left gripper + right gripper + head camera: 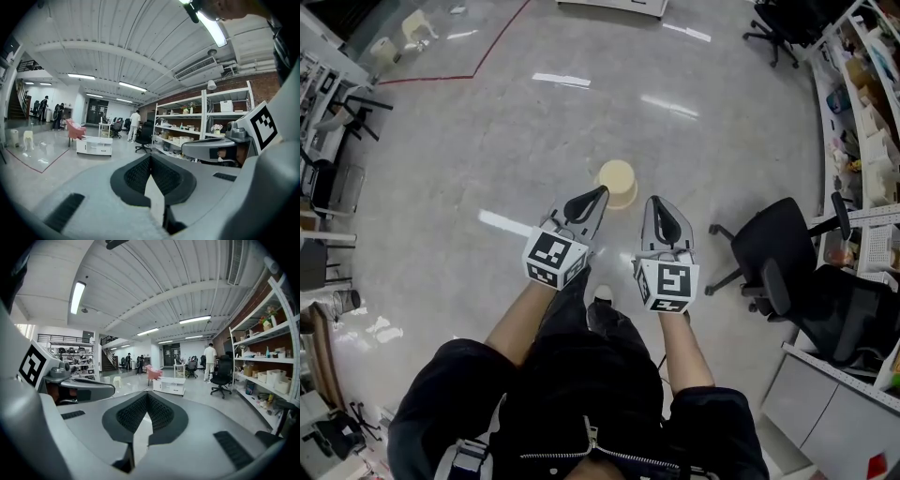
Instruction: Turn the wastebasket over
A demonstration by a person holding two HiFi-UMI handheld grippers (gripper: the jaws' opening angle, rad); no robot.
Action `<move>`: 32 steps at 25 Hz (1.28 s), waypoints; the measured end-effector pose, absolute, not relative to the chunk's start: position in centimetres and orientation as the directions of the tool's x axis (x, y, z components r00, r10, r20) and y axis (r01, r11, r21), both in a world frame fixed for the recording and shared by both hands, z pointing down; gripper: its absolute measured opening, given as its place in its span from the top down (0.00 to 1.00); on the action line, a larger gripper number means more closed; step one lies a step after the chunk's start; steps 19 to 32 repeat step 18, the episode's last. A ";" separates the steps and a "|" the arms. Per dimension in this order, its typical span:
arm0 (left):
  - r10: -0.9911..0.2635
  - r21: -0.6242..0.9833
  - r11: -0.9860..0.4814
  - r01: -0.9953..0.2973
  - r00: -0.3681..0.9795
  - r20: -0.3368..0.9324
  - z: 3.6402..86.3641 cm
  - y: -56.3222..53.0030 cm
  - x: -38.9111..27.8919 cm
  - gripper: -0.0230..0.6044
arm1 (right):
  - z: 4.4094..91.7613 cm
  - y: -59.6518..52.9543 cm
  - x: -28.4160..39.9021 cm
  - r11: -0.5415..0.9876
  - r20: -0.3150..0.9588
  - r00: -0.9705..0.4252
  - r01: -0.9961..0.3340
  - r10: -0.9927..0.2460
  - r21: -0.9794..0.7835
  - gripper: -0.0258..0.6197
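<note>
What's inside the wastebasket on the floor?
Cannot tell: the wastebasket shows only a pale, even top from above, no contents visible, and the left tongs cover its near-left edge.

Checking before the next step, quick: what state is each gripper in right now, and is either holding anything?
Left gripper: closed, holding nothing.
Right gripper: closed, holding nothing.

A: Entry one: wastebasket (617, 181)?
B: Near-left rim covered by the left gripper (601, 192) tip; mouth up or base up, cannot tell.
A: Office chair (787, 258)?
B: Wheeled base partly hidden under its seat.
A: Shelves (862, 103)?
B: Cut off by the right edge; contents too small to name.
A: Distant people (209, 363)?
B: Too small, outlines only.
</note>
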State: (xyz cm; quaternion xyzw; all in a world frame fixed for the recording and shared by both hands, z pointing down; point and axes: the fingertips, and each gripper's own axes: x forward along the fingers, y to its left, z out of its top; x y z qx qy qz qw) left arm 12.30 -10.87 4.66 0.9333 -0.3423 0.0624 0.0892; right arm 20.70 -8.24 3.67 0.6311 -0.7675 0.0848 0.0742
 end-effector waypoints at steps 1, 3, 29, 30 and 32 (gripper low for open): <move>-0.633 0.123 -0.746 -0.654 0.754 0.176 4.5 -10.5 12.5 0.95 | 3.6 -7.9 20.9 0.191 0.219 -0.195 -0.981 -0.956 -0.037 0.95; -0.644 0.120 -0.737 -0.665 0.745 0.171 4.2 -10.0 12.7 0.95 | 3.5 -7.2 21.3 0.197 0.216 -0.200 -0.980 -0.956 -0.036 0.95; -0.667 0.134 -0.713 -0.688 0.725 0.170 3.5 -7.5 9.4 0.95 | 2.5 -4.4 19.3 0.182 0.223 -0.186 -0.983 -0.957 -0.037 0.95; -0.667 0.134 -0.713 -0.688 0.725 0.170 3.5 -7.5 9.4 0.95 | 2.5 -4.4 19.3 0.182 0.223 -0.186 -0.983 -0.957 -0.037 0.95; -0.667 0.134 -0.713 -0.688 0.725 0.170 3.5 -7.5 9.4 0.95 | 2.5 -4.4 19.3 0.182 0.223 -0.186 -0.983 -0.957 -0.037 0.95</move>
